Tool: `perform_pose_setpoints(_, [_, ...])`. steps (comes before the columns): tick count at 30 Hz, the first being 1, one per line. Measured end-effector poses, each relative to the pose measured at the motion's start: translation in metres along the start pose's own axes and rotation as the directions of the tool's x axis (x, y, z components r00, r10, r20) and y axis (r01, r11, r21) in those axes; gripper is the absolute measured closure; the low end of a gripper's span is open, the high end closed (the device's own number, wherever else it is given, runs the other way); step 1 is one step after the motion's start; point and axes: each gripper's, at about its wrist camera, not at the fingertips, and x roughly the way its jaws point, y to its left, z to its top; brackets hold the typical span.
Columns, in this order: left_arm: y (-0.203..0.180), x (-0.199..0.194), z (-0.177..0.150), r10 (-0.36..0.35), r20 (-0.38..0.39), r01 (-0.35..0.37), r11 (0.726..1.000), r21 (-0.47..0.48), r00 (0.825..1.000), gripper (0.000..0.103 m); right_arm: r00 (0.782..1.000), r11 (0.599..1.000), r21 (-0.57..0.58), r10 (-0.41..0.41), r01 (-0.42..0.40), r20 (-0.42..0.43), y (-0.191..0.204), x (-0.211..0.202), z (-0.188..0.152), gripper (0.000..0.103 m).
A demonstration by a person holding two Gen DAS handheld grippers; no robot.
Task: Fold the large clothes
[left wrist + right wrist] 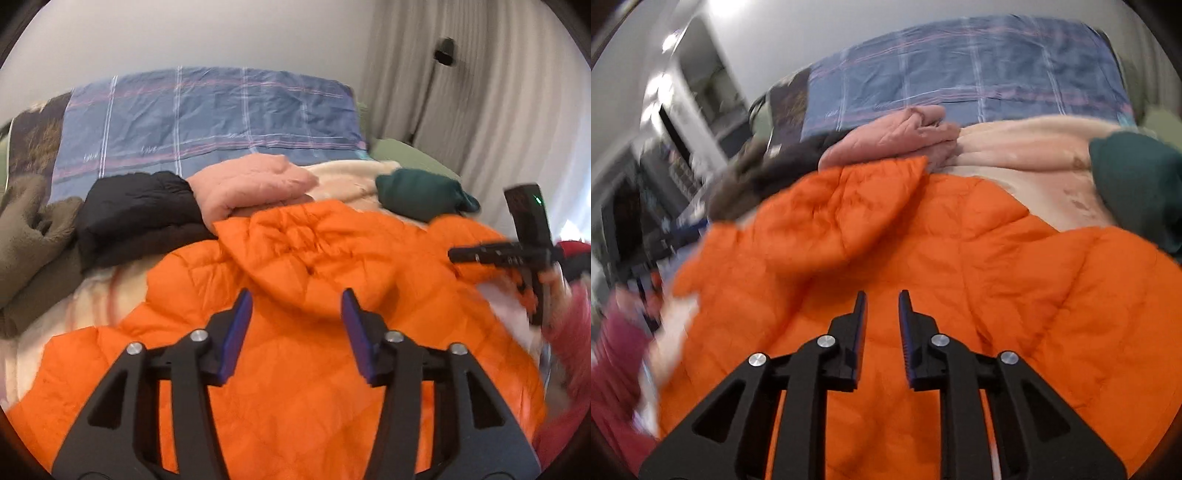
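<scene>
An orange hooded puffer jacket (295,369) lies spread across the bed and fills the lower half of both views (1015,295). Its hood (291,251) lies flat on the jacket's upper part, and also shows in the right wrist view (831,214). My left gripper (296,299) hovers over the jacket just below the hood, jaws well apart with nothing between them. My right gripper (883,297) is over the jacket's middle, with a narrow gap between its pads and no cloth in it. A person's red sleeve (569,332) shows at the right edge.
Behind the jacket lie a black jacket (136,210), a folded pink garment (251,184), a dark green garment (417,192) and an olive fleece (26,221) on a cream blanket (347,181). A blue plaid cover (207,114) is at the back, with curtains (480,92) to the right.
</scene>
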Motion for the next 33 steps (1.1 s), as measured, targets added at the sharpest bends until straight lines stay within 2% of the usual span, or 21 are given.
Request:
perform_pose_setpoints(2, [-0.009,0.028,0.015,0.008,-0.022,-0.009,1.0,-0.02,1.0,0.065,0.998,0.997,0.058,0.059,-0.06,0.019,0.012,0.018,0.017,0.083])
perform_pose_setpoints(5, [-0.018,0.073,0.023,0.006,-0.083,-0.009,0.999,-0.037,0.997,0.065,0.995,0.991,0.085,0.098,-0.1,0.025,0.037,0.049,0.033,0.082])
perform_pose_setpoints(7, [-0.023,0.111,0.01,0.069,-0.184,-0.075,0.997,-0.024,0.98,0.065,0.998,0.992,0.114,0.051,-0.047,-0.027,0.043,0.075,0.035,0.082])
perform_pose_setpoints(9, [-0.021,0.139,-0.014,0.122,-0.286,-0.131,0.991,-0.012,0.95,0.062,0.988,0.985,0.163,-0.036,0.06,-0.148,0.037,0.11,0.022,0.082])
perform_pose_setpoints(10, [-0.02,0.146,-0.027,0.128,-0.286,-0.134,0.991,-0.002,0.95,0.061,0.976,0.979,0.186,-0.04,0.081,-0.212,0.029,0.13,0.008,0.082])
perform_pose_setpoints(11, [-0.02,0.146,-0.032,0.134,-0.266,-0.137,0.991,0.01,0.955,0.061,0.98,0.981,0.186,-0.023,0.061,-0.198,0.025,0.135,0.001,0.083])
perform_pose_setpoints(12, [-0.021,0.143,-0.036,0.137,-0.247,-0.137,0.99,0.016,0.959,0.061,0.988,0.985,0.169,-0.006,0.033,-0.157,0.023,0.134,-0.005,0.083])
perform_pose_setpoints(14, [-0.021,0.14,-0.035,0.134,-0.245,-0.135,0.991,0.013,0.96,0.061,0.991,0.99,0.142,0.0,0.019,-0.131,0.024,0.131,-0.01,0.083])
perform_pose_setpoints(18, [-0.023,0.115,-0.034,0.145,-0.225,-0.154,0.988,-0.025,0.964,0.059,0.995,0.994,0.1,-0.037,0.047,-0.097,0.03,0.125,-0.017,0.083])
perform_pose_setpoints(20, [-0.024,0.075,-0.036,0.147,-0.168,-0.159,0.985,-0.06,0.975,0.044,0.994,0.995,0.059,-0.074,0.079,-0.074,0.035,0.124,-0.02,0.082])
perform_pose_setpoints(21, [-0.023,0.054,-0.039,0.161,-0.137,-0.172,0.982,-0.074,0.977,0.032,0.994,0.995,0.044,-0.088,0.091,-0.065,0.037,0.126,-0.021,0.081])
perform_pose_setpoints(22, [-0.018,0.025,-0.047,0.178,-0.088,-0.186,0.978,-0.095,0.98,0.029,0.993,0.994,0.031,-0.1,0.102,-0.057,0.04,0.125,-0.02,0.081])
perform_pose_setpoints(24, [-0.004,-0.019,-0.066,0.195,-0.038,-0.199,0.968,-0.153,0.98,0.025,0.992,0.993,0.017,-0.115,0.116,-0.045,0.042,0.131,-0.018,0.081])
perform_pose_setpoints(26, [0.02,-0.056,-0.089,0.23,-0.026,-0.229,0.939,-0.257,0.973,0.023,0.993,0.993,0.02,-0.112,0.113,-0.037,0.042,0.133,-0.017,0.081])
perform_pose_setpoints(28, [0.056,-0.092,-0.124,0.292,-0.067,-0.294,0.873,-0.388,0.954,0.023,0.994,0.994,0.026,-0.105,0.106,-0.032,0.041,0.133,-0.019,0.081])
perform_pose_setpoints(29, [0.07,-0.106,-0.138,0.327,-0.093,-0.334,0.836,-0.436,0.94,0.023,0.994,0.994,0.029,-0.101,0.102,-0.03,0.04,0.132,-0.019,0.081])
perform_pose_setpoints(30, [0.089,-0.122,-0.156,0.361,-0.12,-0.371,0.785,-0.496,0.925,0.025,0.995,0.994,0.031,-0.1,0.101,-0.03,0.039,0.131,-0.019,0.081])
perform_pose_setpoints(32, [0.117,-0.145,-0.182,0.365,-0.132,-0.365,0.703,-0.61,0.922,0.025,0.995,0.995,0.032,-0.095,0.096,-0.028,0.039,0.131,-0.019,0.08])
perform_pose_setpoints(33, [0.136,-0.157,-0.197,0.359,-0.113,-0.333,0.642,-0.69,0.926,0.025,0.995,0.995,0.032,-0.096,0.097,-0.027,0.04,0.132,-0.019,0.08])
